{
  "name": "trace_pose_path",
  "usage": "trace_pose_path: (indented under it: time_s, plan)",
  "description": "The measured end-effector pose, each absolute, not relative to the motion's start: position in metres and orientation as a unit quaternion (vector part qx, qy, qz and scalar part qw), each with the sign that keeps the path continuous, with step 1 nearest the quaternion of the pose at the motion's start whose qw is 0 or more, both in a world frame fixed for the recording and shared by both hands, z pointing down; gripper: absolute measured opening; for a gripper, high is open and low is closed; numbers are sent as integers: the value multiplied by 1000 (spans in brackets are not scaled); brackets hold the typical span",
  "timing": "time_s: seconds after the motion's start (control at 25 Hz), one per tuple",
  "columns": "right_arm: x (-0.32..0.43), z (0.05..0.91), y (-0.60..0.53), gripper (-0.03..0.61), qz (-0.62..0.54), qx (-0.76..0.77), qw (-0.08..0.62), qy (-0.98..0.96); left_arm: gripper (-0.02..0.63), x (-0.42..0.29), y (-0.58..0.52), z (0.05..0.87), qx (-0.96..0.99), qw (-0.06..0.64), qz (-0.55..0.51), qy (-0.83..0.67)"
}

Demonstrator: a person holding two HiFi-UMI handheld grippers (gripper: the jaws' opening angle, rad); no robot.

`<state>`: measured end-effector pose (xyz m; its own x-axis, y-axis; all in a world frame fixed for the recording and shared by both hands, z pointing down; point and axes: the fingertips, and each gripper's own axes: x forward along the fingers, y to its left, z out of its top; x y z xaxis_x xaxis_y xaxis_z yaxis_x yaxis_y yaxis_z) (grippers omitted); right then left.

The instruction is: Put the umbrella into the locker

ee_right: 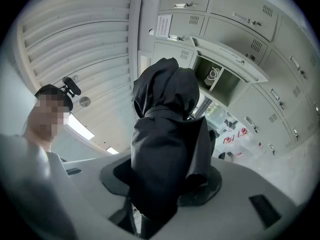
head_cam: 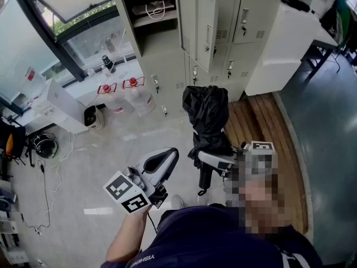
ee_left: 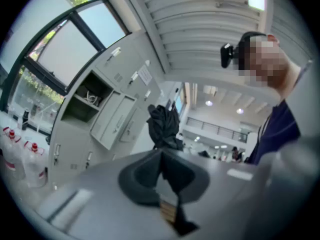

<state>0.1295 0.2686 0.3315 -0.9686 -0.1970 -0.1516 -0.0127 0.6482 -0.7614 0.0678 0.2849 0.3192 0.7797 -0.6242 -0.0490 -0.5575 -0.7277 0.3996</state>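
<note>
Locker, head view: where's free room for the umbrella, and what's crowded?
Free: the open grey metal locker compartment below its shelf, beside the swung-out door. The shelf holds a white coiled cable. Crowded: the floor by the window, with clear red-capped water jugs.

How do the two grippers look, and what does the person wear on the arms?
The left gripper and the right gripper both have smooth white plastic bodies with black parts near the jaws. Each carries a cube with black-and-white square markers. A thin black cable seems to run under the left one. The person wears a dark navy short-sleeved shirt with white lettering on the left sleeve.
</note>
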Motion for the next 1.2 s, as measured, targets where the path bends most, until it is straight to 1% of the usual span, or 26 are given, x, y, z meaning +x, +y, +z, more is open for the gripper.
trace_pose_path:
  time_s: [0.4,0.92,1.2]
  plan:
    - [152,336,263,206,-415,-51,108,902,2,90,277,324,924,188,-87,-323]
    - [206,359,258,206,-391,-101,69,912,2,125,287,334,911,198,-92,-350]
    - [217,382,246,206,-403,-122,57,905,2,112,286,346,898,217,-94,-370]
